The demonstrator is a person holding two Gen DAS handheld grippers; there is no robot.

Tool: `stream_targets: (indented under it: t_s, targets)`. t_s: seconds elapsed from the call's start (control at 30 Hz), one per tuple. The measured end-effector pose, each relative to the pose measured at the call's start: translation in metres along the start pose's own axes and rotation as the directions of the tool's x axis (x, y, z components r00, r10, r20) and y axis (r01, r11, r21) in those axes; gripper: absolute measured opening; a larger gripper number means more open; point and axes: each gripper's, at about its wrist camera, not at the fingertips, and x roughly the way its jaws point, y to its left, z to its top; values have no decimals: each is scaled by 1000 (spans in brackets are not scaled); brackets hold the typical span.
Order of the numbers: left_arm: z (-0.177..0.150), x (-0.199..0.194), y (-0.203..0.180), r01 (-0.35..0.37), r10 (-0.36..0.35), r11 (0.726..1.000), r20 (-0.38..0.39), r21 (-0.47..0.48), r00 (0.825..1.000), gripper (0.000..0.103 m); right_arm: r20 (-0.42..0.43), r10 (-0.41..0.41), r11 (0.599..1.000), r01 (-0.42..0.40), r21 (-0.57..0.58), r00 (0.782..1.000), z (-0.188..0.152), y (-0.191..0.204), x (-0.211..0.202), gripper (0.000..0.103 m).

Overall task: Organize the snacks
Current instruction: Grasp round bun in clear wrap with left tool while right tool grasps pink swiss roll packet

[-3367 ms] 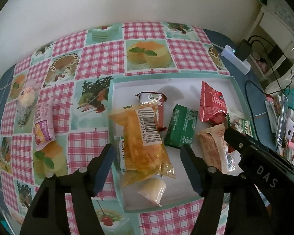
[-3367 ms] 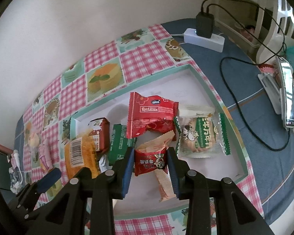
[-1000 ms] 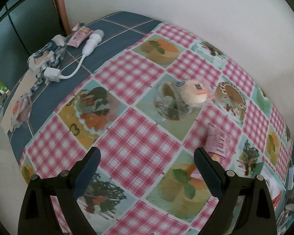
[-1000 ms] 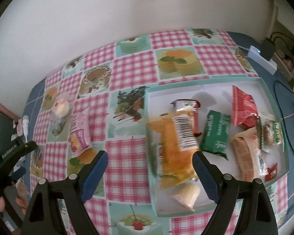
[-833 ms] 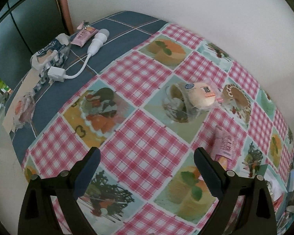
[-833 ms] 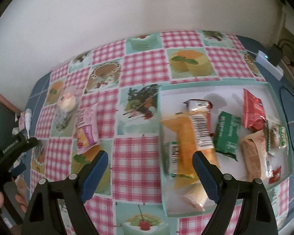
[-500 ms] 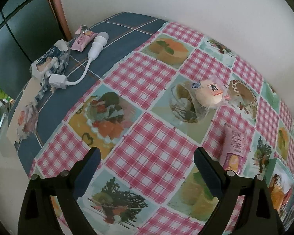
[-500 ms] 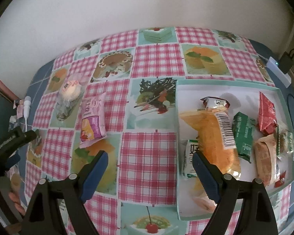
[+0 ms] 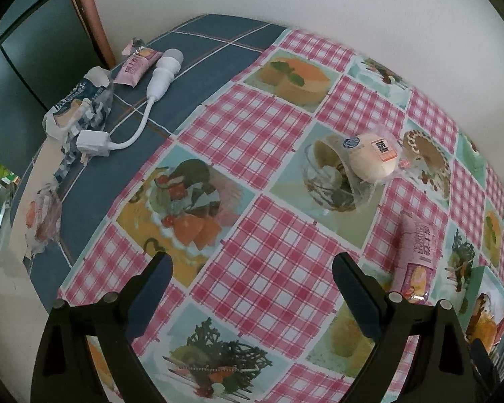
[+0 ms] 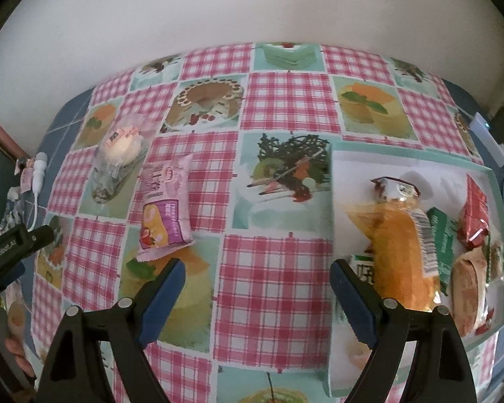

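Risk check: my right gripper [image 10: 257, 283] and left gripper [image 9: 252, 277] both gape, holding nothing. Pink snack packet [image 10: 164, 215] lies loose mid-tablecloth, wrapped bun [image 10: 119, 149] beyond it toward the far-left corner; slick wrappers could slide or crush. Tray [image 10: 410, 158] already crowded.

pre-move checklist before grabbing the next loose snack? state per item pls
1. Right gripper empty, jaws wide: ok.
2. Left gripper empty, jaws wide: ok.
3. Pink snack packet loose on the tablecloth, nothing on top of it: ok.
4. Clear-wrapped bun loose beside the packet, apart from it: ok.
5. Either gripper lined up over a snack: not ok, both are over bare cloth.
6. Free floor in the tray: ok, its far part is bare.
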Motion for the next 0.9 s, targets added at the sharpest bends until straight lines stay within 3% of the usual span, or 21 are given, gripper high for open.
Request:
stream_targets:
  t_s: [0.67, 0.9]
  targets:
    - [26, 31, 1, 35, -36, 999, -37, -20, 999, 96, -23, 90, 995, -91, -36, 996, 24, 48, 48, 90]
    - [30, 34, -15, 41, -41, 999, -25, 25, 999, 96, -51, 94, 994, -97, -58, 994, 32, 63, 68, 90]
